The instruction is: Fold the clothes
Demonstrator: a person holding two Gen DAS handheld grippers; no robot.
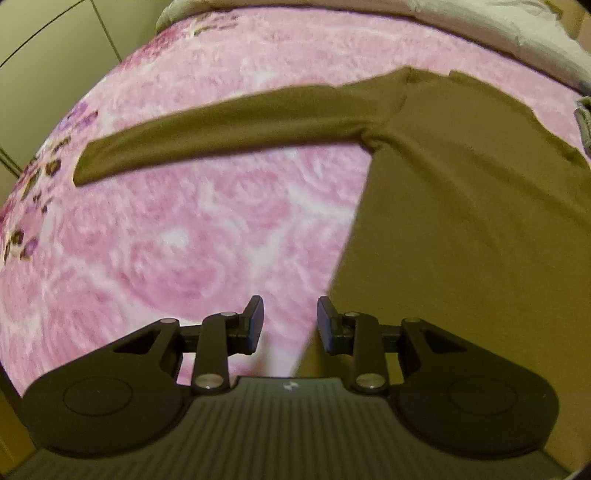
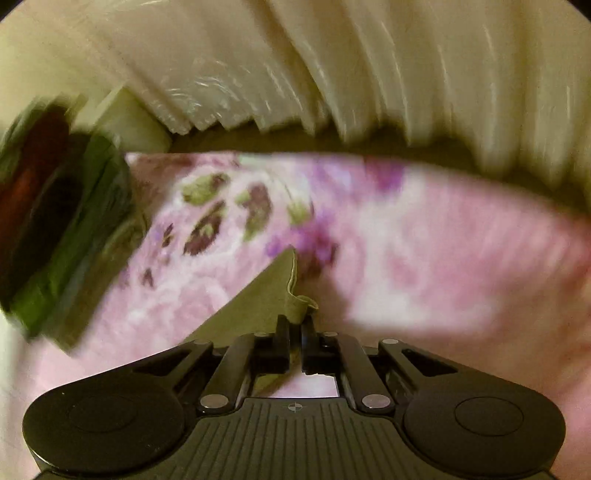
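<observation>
An olive-brown long-sleeved shirt (image 1: 472, 206) lies flat on a pink floral blanket (image 1: 177, 229). Its left sleeve (image 1: 221, 136) stretches out to the left. My left gripper (image 1: 290, 314) is open and empty, hovering over the shirt's left side edge near the hem. My right gripper (image 2: 294, 325) is shut on a corner of the shirt (image 2: 273, 295), pinching a small fold of the fabric just above the blanket (image 2: 424, 258). The right wrist view is blurred by motion.
A pale quilt (image 1: 480, 26) lies along the far edge of the bed. Cream cupboard doors (image 1: 55, 55) stand at the left. Cream curtains (image 2: 332, 66) hang behind the bed. A dark green and red bundle (image 2: 59, 221) sits at the left.
</observation>
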